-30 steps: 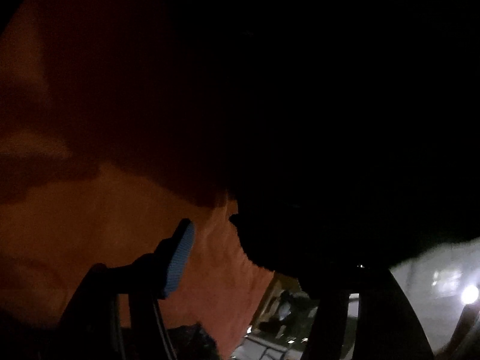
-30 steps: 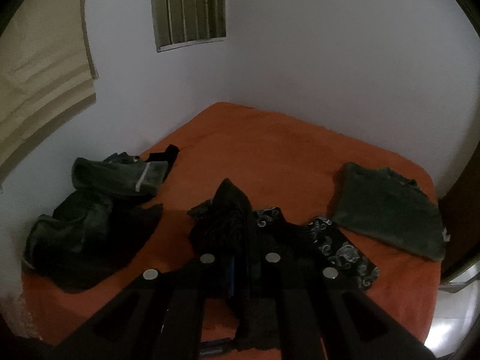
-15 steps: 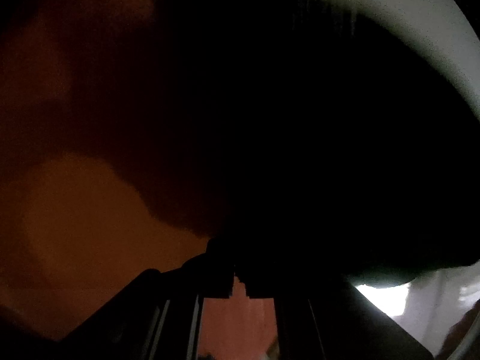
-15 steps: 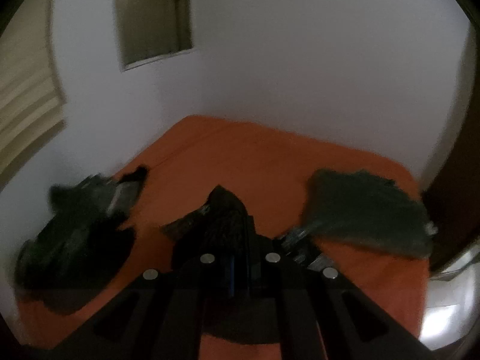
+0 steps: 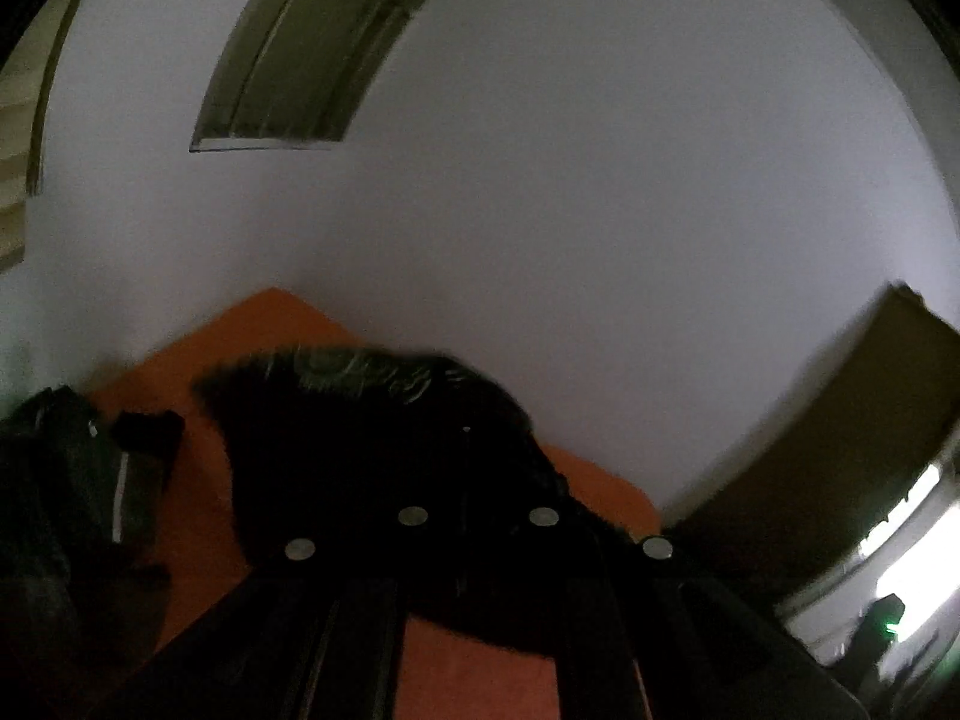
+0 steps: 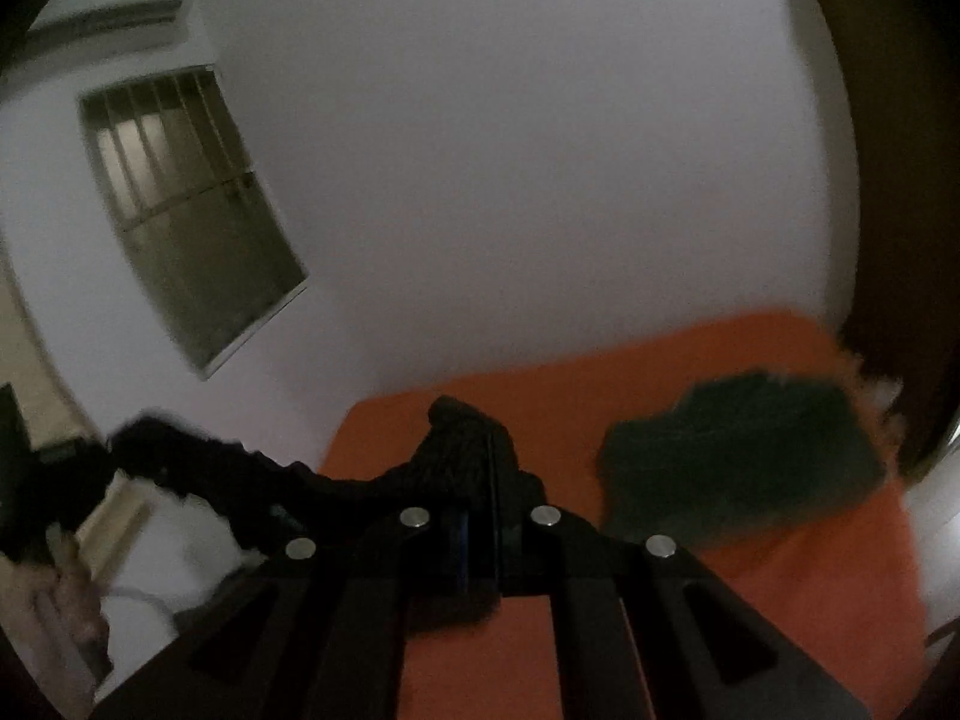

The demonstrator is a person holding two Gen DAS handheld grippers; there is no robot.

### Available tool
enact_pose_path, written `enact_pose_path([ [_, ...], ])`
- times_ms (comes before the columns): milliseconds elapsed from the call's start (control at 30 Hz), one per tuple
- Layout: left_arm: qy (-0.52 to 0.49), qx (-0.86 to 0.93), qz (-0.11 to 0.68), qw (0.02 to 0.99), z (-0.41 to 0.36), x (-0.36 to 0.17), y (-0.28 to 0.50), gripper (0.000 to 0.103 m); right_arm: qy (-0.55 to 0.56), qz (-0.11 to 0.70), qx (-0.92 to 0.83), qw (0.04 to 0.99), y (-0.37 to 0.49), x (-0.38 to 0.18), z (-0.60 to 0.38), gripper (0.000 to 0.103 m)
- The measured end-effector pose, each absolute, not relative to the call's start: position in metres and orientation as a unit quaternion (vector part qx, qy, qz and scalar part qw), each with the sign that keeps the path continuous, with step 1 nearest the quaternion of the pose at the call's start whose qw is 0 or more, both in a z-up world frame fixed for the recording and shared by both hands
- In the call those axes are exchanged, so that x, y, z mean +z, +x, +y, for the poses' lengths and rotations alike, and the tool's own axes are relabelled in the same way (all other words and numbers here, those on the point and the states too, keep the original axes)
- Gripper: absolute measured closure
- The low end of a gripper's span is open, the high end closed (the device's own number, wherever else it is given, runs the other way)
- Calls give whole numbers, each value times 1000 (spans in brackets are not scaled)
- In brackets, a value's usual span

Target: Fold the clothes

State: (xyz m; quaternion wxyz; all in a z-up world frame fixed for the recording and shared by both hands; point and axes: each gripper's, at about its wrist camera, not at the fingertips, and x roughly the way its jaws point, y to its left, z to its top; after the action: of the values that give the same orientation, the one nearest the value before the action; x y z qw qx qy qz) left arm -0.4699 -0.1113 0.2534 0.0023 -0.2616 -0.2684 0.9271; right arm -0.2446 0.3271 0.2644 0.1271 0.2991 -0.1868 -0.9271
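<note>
A dark patterned garment (image 5: 372,438) hangs lifted above the orange bed (image 5: 198,516). My left gripper (image 5: 477,516) is shut on it, with the cloth bunched over the fingers. In the right wrist view my right gripper (image 6: 480,516) is shut on another part of the same dark garment (image 6: 462,450). From there the cloth stretches left in a taut band (image 6: 198,468) toward the other gripper and a hand (image 6: 66,594) at the left edge. Both fingertip pairs are hidden in the fabric.
A folded dark green garment (image 6: 738,456) lies on the bed's right side. A heap of dark clothes (image 5: 66,480) sits at the bed's left. White walls with a barred window (image 6: 192,210) stand behind, and a brown door (image 5: 840,450) is at the right.
My left gripper went from open, down in the dark cloth on the bed, to shut on it, and rose high. The right gripper also lifted and rolled, pulling the garment up off the bed.
</note>
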Motion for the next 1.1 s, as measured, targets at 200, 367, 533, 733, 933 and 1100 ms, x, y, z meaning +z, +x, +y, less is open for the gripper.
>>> enact_pose_path([
  [200, -372, 889, -267, 3, -137, 69, -371, 98, 393, -226, -880, 141, -147, 94, 346, 98],
  [367, -497, 843, -202, -46, -148, -142, -289, 98, 501, -179, -839, 112, -78, -53, 324, 98],
  [533, -561, 815, -141, -43, -121, -223, -229, 98, 557, -115, -819, 82, -37, -129, 310, 98],
  [733, -531, 845, -9, -52, -118, -210, -240, 94, 571, -77, -815, 61, -23, -152, 309, 96],
  [933, -589, 800, 58, -94, -62, -267, -267, 92, 609, -58, -790, 41, -40, -190, 300, 87],
  [1100, -592, 800, 20, -97, -71, -263, -289, 96, 602, -79, -794, 27, -57, -192, 308, 100],
])
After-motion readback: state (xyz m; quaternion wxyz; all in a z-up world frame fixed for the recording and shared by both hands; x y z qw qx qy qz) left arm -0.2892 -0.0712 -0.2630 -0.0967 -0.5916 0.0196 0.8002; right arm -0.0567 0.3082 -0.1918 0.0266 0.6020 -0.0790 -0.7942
